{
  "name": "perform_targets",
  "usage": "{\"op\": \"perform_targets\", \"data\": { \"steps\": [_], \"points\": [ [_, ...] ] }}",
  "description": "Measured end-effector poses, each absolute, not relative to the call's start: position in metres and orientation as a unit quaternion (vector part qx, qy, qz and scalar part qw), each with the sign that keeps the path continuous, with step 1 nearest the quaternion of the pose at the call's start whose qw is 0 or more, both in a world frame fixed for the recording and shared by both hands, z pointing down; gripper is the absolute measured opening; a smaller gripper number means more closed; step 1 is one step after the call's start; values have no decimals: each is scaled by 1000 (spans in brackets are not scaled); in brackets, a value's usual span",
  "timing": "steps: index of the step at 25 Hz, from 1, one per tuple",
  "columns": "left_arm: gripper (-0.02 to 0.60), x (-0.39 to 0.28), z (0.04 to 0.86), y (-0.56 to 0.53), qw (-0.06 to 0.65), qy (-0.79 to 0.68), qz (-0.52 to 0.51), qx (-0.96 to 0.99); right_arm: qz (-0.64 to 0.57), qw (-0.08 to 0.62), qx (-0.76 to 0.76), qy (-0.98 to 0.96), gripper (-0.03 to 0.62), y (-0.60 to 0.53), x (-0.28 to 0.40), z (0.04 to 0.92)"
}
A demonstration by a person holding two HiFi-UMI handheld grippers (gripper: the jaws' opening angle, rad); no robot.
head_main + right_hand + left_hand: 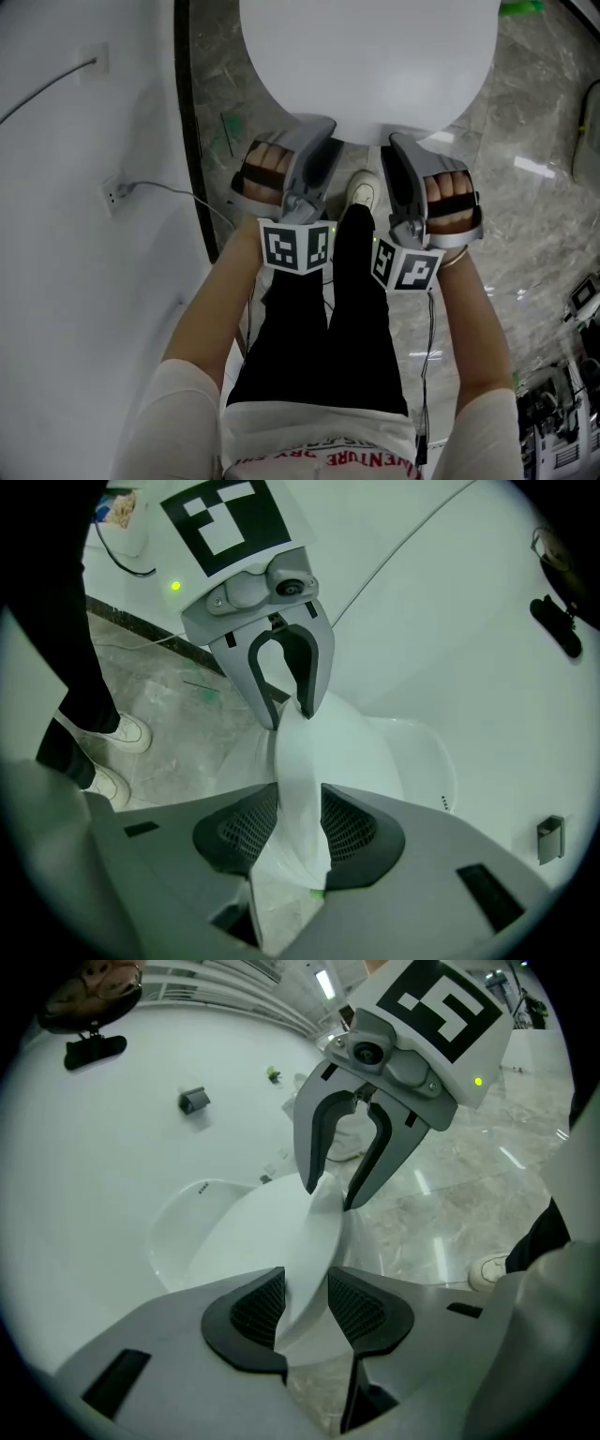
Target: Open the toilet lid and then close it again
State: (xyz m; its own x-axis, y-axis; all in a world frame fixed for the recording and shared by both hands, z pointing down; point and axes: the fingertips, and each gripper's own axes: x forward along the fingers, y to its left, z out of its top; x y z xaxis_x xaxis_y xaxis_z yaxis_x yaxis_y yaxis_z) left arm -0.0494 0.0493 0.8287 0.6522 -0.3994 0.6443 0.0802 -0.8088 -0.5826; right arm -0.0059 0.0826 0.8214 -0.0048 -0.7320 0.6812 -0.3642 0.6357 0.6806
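Pinching near rim of white oval plastic toilet lid in jaws of left gripper and right gripper.

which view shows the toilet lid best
The head view: the toilet lid shows there as a broad white oval, nearly whole. The left gripper view and right gripper view show it steeply foreshortened, its front rim between the jaws, with the bowl behind.
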Motion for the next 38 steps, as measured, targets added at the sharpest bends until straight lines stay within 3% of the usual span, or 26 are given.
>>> {"op": "perform_targets", "data": {
  "steps": [21, 38],
  "points": [
    [98, -23, 627, -3, 315, 161, -382, -854, -166, 545, 439, -695, 115, 31, 20, 621],
    [63, 13, 522, -90, 313, 144, -379, -859, -69, 536, 461, -704, 38, -55, 51, 520]
  ]
}}
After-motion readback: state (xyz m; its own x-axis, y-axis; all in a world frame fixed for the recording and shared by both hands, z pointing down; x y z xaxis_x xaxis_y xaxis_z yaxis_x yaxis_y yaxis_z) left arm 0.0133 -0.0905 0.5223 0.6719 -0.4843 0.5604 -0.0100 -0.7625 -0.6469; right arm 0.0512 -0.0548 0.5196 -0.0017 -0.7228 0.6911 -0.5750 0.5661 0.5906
